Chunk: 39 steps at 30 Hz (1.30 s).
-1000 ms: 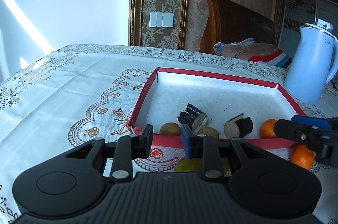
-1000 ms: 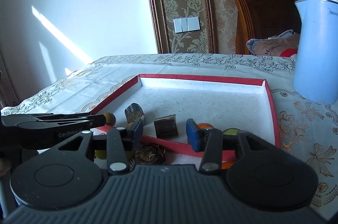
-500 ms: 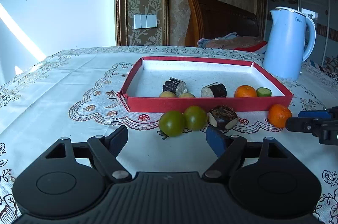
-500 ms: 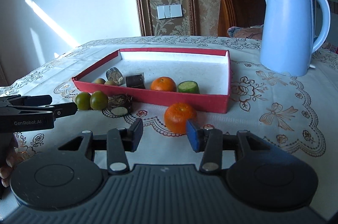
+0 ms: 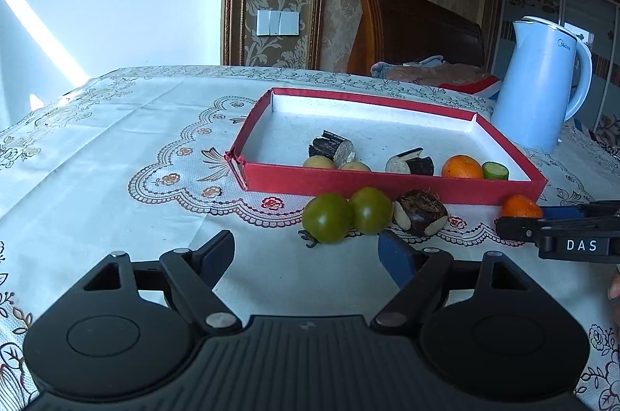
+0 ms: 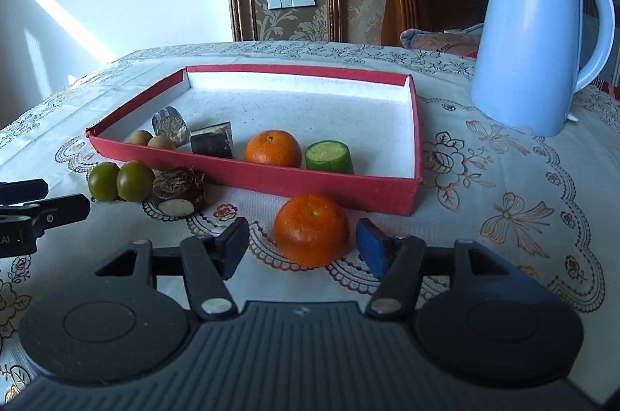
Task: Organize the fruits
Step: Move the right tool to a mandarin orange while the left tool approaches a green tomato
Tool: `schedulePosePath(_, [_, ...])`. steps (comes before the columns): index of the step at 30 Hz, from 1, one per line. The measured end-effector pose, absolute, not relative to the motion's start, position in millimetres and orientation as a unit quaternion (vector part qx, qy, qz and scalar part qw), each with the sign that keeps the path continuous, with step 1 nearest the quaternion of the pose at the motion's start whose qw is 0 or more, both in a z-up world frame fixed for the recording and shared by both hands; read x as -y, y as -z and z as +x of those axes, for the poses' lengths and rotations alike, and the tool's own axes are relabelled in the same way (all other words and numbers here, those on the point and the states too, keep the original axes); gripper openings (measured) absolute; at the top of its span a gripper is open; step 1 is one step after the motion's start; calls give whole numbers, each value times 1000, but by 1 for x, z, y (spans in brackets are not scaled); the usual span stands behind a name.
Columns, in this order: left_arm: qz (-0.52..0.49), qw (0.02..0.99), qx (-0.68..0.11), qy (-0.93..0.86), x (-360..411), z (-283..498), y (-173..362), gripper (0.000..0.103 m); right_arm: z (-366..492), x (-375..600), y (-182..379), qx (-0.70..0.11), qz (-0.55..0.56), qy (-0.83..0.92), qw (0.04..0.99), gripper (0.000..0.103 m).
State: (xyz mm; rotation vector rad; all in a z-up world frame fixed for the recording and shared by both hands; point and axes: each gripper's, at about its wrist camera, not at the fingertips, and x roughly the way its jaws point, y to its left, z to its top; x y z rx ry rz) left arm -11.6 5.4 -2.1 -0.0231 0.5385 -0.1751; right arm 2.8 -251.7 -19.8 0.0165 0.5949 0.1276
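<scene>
A red tray (image 5: 387,184) (image 6: 348,192) holds an orange (image 6: 273,148), a green cucumber piece (image 6: 329,156), two small yellow fruits (image 6: 151,140) and two dark chunks (image 6: 211,141). In front of it lie two green fruits (image 5: 327,223) (image 5: 371,210), a dark brown root (image 5: 420,212) and a loose orange (image 6: 312,229) (image 5: 521,206). My left gripper (image 5: 306,254) is open, just short of the green fruits. My right gripper (image 6: 302,244) is open with the loose orange between its fingers, not touching.
A light blue kettle (image 6: 538,35) (image 5: 538,85) stands right of the tray. A wooden chair back (image 5: 414,31) with cloth on it is behind the table. The table has a patterned white cloth (image 5: 116,140).
Both grippers pulled back from the tray's front edge and opened wider. The right one now frames the loose orange. The left one faces the green fruits.
</scene>
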Motion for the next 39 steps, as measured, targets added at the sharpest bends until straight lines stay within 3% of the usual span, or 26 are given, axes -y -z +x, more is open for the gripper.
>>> schedulePosePath(3, [-11, 960, -265, 83, -5, -7, 0, 81, 3, 255, 22, -296, 17, -56, 953, 41])
schedulePosePath(12, [42, 958, -273, 84, 7, 13, -1, 81, 4, 260, 24, -296, 35, -65, 952, 40])
schedulePosePath(19, [7, 948, -310, 76, -4, 30, 3, 82, 4, 262, 24, -296, 42, -69, 952, 42])
schedulePosePath(27, [12, 951, -301, 72, 4, 41, 4, 81, 4, 262, 24, -295, 42, -69, 952, 42])
schedulePosePath(30, [18, 951, -298, 78, 7, 41, 4, 78, 3, 262, 24, -295, 42, -69, 952, 42])
schedulePosePath(35, [21, 951, -292, 97, 10, 40, 4, 60, 3, 262, 24, -296, 42, -69, 952, 42])
schedulePosePath(39, [14, 950, -293, 107, 9, 40, 5, 55, 3, 262, 24, -295, 42, -69, 952, 42])
